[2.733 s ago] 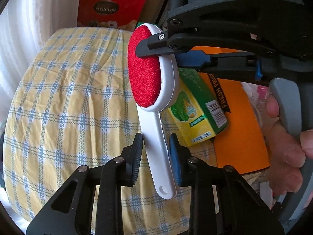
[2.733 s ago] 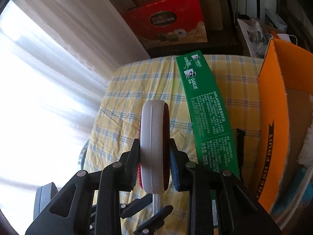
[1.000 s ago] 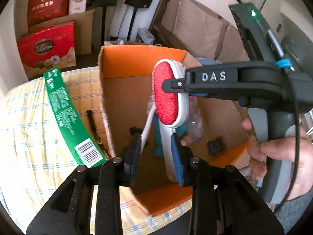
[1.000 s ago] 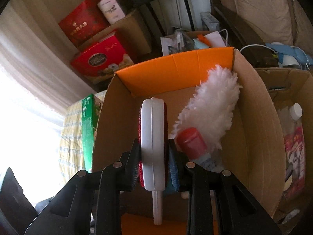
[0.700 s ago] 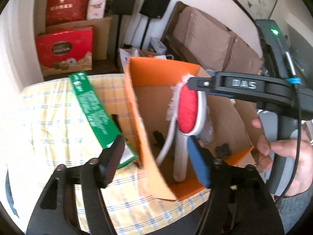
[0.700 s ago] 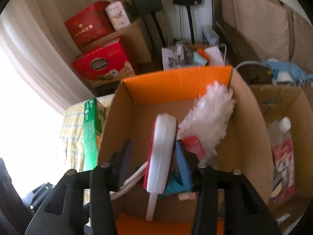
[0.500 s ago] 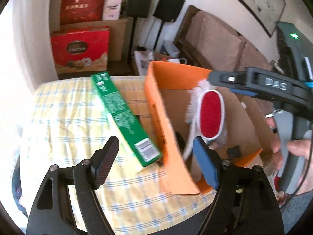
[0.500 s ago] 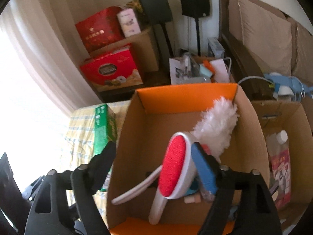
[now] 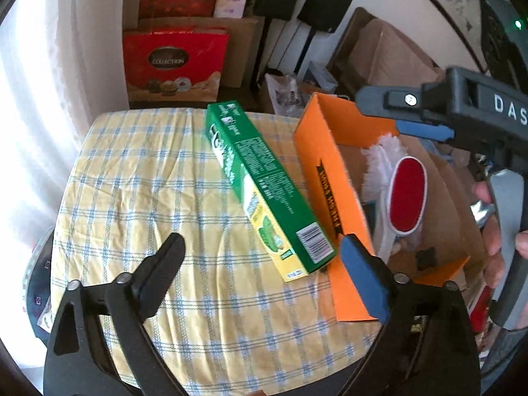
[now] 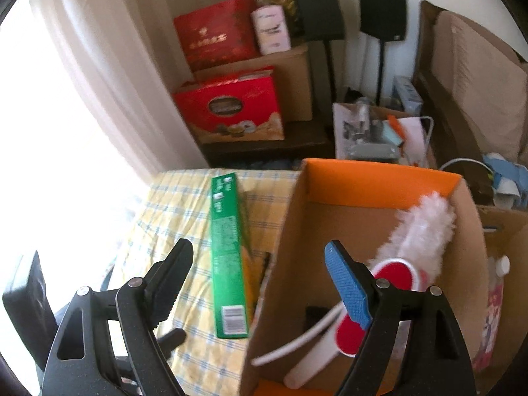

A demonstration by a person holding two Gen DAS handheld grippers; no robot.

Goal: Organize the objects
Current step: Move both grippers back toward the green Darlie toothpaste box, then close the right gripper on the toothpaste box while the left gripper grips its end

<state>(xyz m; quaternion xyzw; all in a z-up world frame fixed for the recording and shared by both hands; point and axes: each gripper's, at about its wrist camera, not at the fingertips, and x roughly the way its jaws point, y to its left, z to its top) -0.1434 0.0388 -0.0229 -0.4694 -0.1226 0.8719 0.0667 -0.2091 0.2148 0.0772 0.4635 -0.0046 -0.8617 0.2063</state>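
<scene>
The red lint brush [image 9: 405,203] with a white handle lies inside the orange cardboard box [image 9: 325,171], beside a white fluffy duster [image 9: 379,165]; it also shows in the right wrist view [image 10: 394,272] in the box [image 10: 373,181]. A long green box [image 9: 264,184] lies on the checked tablecloth, also in the right wrist view [image 10: 229,250]. My left gripper [image 9: 260,264] is open and empty above the cloth near the green box. My right gripper [image 10: 260,270] is open and empty above the box's left wall; it shows in the left wrist view above the box.
The yellow and blue checked table [image 9: 148,181] holds the green box and the orange box. Red gift boxes [image 9: 175,61] and cardboard cartons stand behind. A second carton with a bottle [image 10: 495,293] stands to the right. A sofa [image 10: 472,76] is at the back right.
Both grippers carried the lint brush from over the table into the orange box. Both then opened and let it go. Both have since drawn back and left.
</scene>
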